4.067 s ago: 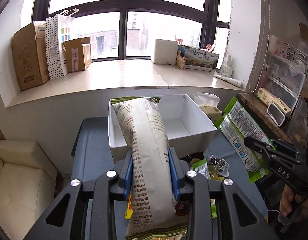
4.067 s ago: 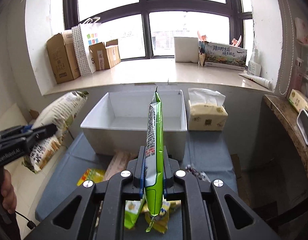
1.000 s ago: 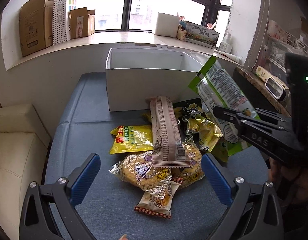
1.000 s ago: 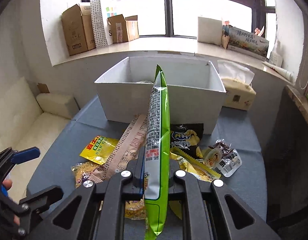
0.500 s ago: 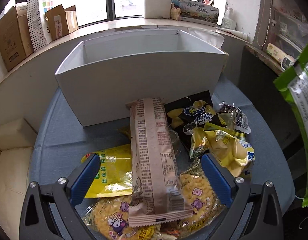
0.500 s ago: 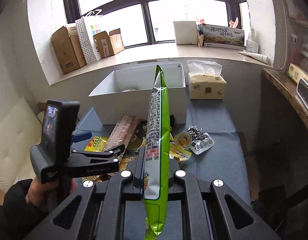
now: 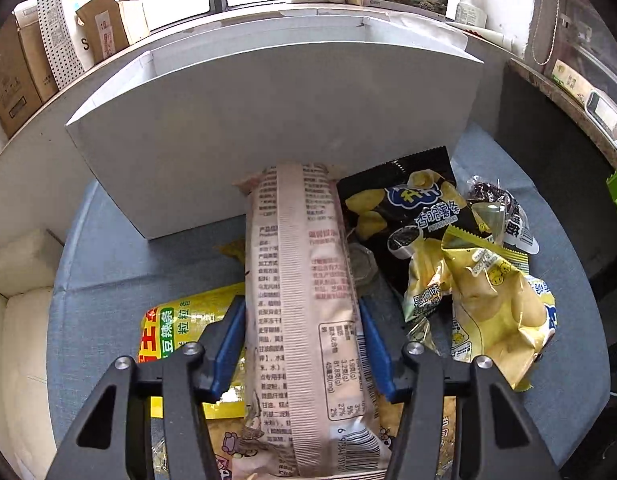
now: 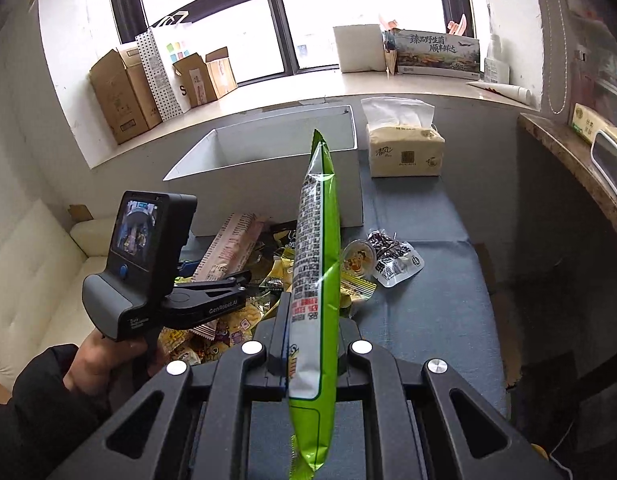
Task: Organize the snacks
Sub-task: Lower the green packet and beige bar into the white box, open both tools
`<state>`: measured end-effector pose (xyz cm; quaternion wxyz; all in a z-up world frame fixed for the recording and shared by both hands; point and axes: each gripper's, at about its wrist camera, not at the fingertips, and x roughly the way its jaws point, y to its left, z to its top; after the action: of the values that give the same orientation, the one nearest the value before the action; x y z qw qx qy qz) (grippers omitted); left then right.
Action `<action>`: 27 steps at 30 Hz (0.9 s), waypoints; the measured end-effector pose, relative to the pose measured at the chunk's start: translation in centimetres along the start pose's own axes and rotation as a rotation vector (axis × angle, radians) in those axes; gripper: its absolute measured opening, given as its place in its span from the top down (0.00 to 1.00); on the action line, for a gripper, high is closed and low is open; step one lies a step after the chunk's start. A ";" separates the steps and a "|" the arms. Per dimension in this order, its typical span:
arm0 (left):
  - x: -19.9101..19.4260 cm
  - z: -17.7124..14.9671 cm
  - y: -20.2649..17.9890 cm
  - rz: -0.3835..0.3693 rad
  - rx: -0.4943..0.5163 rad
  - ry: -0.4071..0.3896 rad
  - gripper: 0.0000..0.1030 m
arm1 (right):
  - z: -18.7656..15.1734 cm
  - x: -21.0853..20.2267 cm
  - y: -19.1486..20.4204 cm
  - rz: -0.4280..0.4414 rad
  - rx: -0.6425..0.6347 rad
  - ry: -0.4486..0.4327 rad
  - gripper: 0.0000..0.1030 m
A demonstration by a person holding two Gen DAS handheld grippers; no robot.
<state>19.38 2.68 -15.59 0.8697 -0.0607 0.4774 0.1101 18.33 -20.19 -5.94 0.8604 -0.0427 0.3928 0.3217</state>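
Daylight from a wide window falls on a blue-grey bench (image 7: 108,280) strewn with snack packets in front of a white box (image 7: 268,120). Angled steeply down over the pile, the left gripper (image 7: 300,340) has just been closing its blue fingers (image 7: 228,340), which now sit against both sides of a long pale-pink packet (image 7: 304,300); that packet lies on the heap with its far end touching the box wall. Held higher and more level, the right gripper (image 8: 308,336) has its fingers clamped tight on a green bag (image 8: 314,280) standing on edge in the air.

Only the left wrist view shows the yellow packet (image 7: 176,324) under the fingers and the black chip bag (image 7: 408,208) beside the pink one. Only the right wrist view shows the person's left hand (image 8: 104,356) in a dark sleeve gripping the handle, and a tissue pack (image 8: 404,148) just right of the box.
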 end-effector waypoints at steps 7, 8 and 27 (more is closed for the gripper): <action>-5.1 -1.3 1.1 -0.035 -0.021 -0.075 0.43 | -0.3 0.4 0.2 0.014 0.001 0.013 0.87; -6.1 -1.6 1.2 -0.035 -0.017 -0.091 0.43 | -0.3 0.6 0.2 0.017 0.002 0.015 0.87; -16.0 1.1 5.2 -0.078 -0.076 -0.248 0.43 | 4.2 2.3 2.3 0.126 -0.033 -0.018 0.87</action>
<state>10.62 5.81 -1.50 0.9227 -0.0980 0.3588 0.1009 20.78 -15.78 -4.26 0.8412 -0.0291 0.3815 0.3821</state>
